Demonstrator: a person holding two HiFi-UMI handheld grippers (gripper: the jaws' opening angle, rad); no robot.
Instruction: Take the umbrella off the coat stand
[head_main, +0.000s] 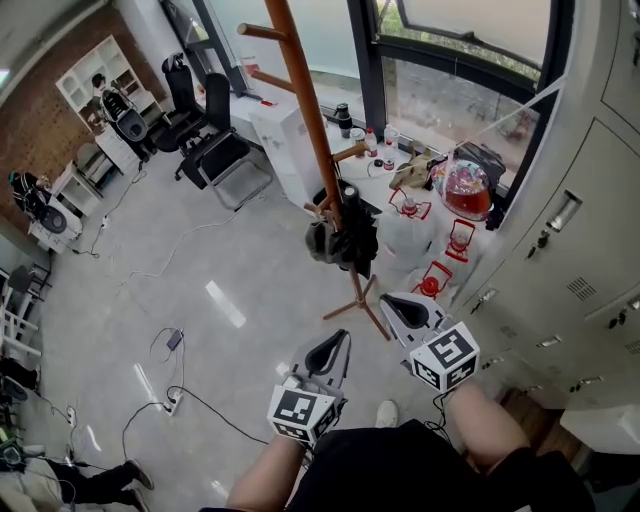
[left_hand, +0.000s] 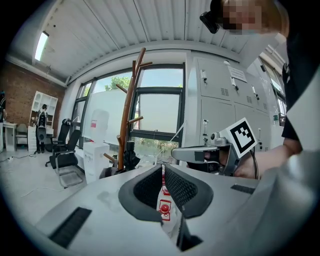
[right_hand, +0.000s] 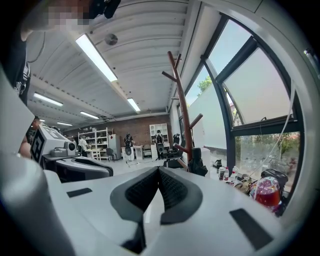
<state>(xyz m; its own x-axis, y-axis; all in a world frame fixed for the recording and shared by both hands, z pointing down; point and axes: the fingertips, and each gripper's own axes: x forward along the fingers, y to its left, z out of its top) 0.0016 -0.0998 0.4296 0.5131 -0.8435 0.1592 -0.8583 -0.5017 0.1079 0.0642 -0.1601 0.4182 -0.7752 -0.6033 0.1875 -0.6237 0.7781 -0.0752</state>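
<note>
A tall wooden coat stand (head_main: 305, 110) rises by the window. A folded black umbrella (head_main: 345, 238) hangs low on one of its pegs. Both grippers are held short of the stand, empty and pointing toward it. My left gripper (head_main: 340, 338) is shut, below and a little left of the stand's feet. My right gripper (head_main: 388, 300) is shut too, just right of the feet. The left gripper view looks over its shut gripper (left_hand: 162, 169) at the stand (left_hand: 127, 120), the umbrella (left_hand: 130, 155) and the right gripper (left_hand: 176, 153). The right gripper view shows its shut gripper (right_hand: 159, 170), the stand (right_hand: 182, 110) and the umbrella (right_hand: 196, 162).
Grey lockers (head_main: 590, 230) line the right side. Large water bottles with red handles (head_main: 412, 225) stand on the floor beside the stand's base. A cluttered window ledge (head_main: 400, 160) lies behind. Black office chairs (head_main: 215, 140) stand at the back left. Cables and a power strip (head_main: 170, 400) lie on the floor.
</note>
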